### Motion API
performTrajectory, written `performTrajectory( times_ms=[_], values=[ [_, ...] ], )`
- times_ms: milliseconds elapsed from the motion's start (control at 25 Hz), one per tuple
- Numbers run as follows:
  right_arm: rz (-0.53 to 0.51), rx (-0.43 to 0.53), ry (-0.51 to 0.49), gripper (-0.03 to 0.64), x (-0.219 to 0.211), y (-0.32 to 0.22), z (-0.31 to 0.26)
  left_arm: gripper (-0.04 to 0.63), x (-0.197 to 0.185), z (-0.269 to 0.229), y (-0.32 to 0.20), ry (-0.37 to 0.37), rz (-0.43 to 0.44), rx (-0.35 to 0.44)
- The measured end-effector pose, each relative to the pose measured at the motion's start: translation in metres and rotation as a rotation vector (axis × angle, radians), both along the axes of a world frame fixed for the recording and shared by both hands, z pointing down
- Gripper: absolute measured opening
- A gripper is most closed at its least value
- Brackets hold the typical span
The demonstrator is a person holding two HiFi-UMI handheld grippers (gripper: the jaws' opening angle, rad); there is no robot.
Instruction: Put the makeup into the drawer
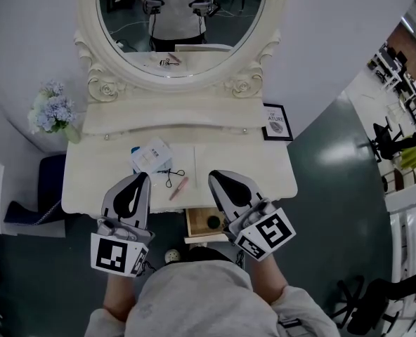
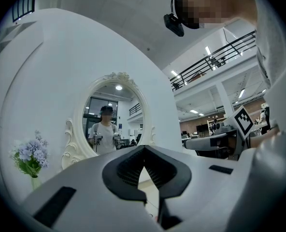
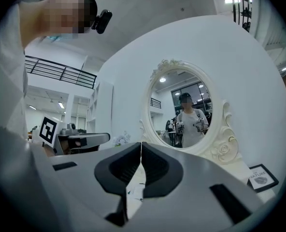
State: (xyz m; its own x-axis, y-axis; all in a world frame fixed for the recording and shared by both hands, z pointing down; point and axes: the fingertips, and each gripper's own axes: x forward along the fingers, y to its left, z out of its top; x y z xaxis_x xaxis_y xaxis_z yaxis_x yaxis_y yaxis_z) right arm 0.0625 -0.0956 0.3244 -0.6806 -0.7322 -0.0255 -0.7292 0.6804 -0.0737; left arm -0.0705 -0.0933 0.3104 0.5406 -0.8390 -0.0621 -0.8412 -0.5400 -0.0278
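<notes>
On the white dressing table (image 1: 264, 174) lie a white and blue packet (image 1: 152, 156), a thin black wire-like tool (image 1: 170, 176) and a pink stick (image 1: 178, 187). Below the table's front edge a small wooden drawer (image 1: 197, 223) stands open, with a dark round thing (image 1: 213, 222) inside. My left gripper (image 1: 145, 177) hovers over the table's front left, shut and holding nothing. My right gripper (image 1: 213, 176) hangs level over the front edge above the drawer, also shut and holding nothing. The pink stick lies between the two grippers. In both gripper views the tips (image 2: 144, 147) (image 3: 141, 143) meet.
An oval mirror (image 1: 183, 27) in a carved white frame rises at the back and reflects the person. A vase of pale blue flowers (image 1: 52, 111) stands at the back left, a small framed picture (image 1: 277, 121) at the back right. A small ball (image 1: 171, 256) lies on the floor.
</notes>
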Motion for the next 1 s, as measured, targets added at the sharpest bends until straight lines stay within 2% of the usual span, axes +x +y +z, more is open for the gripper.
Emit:
performTrajectory(
  times_ms=[480,1000],
  values=[
    [-0.011,0.064,-0.01,0.023,0.001,0.008,-0.024,0.012,0.006,-0.007,0.0,0.005,0.01,0.021],
    [0.004,0.087,-0.006,0.023,0.006,0.014,-0.029,0.012,0.011,-0.01,0.001,0.006,0.016,0.03]
  ],
)
